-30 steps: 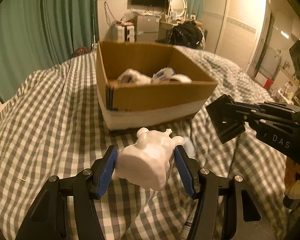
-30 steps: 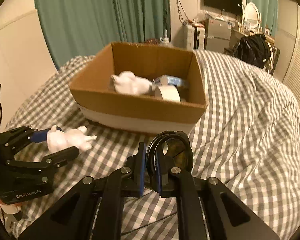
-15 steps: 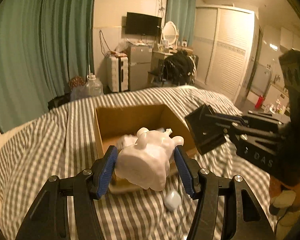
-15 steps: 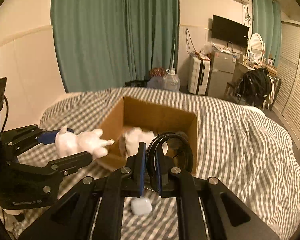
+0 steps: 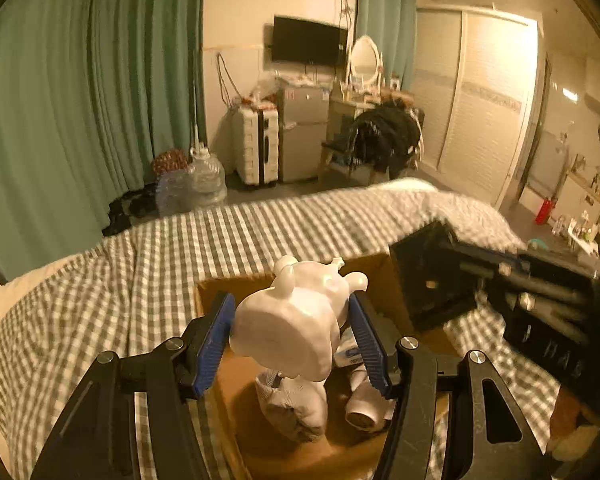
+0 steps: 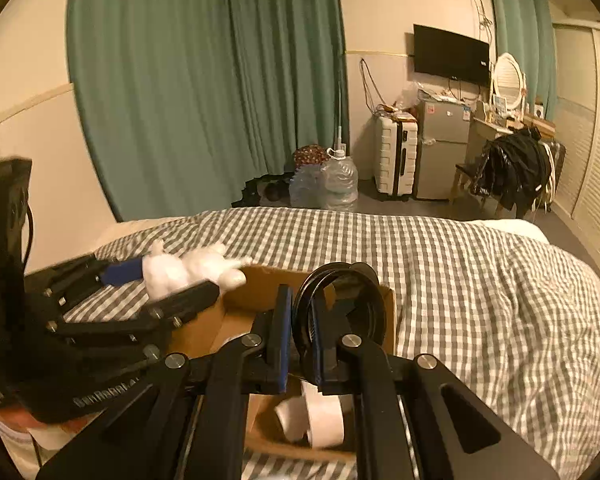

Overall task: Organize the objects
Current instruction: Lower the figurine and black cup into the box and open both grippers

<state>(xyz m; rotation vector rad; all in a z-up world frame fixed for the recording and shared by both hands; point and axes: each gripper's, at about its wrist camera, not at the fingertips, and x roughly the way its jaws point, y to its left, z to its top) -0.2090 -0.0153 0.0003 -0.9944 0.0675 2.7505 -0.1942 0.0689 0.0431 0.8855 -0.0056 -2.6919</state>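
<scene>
From the left wrist, the left gripper (image 5: 296,340) is clenching a white figurine (image 5: 296,320) between its blue pads, hanging directly above the open cardboard box (image 5: 236,420) on the checked bed (image 5: 100,300) (a white bundle (image 5: 296,408) is lying inside the box). From the right wrist, the right gripper (image 6: 300,344) is pinching a black ring (image 6: 340,304) over the same box, where a white roll (image 6: 320,416) is resting.
</scene>
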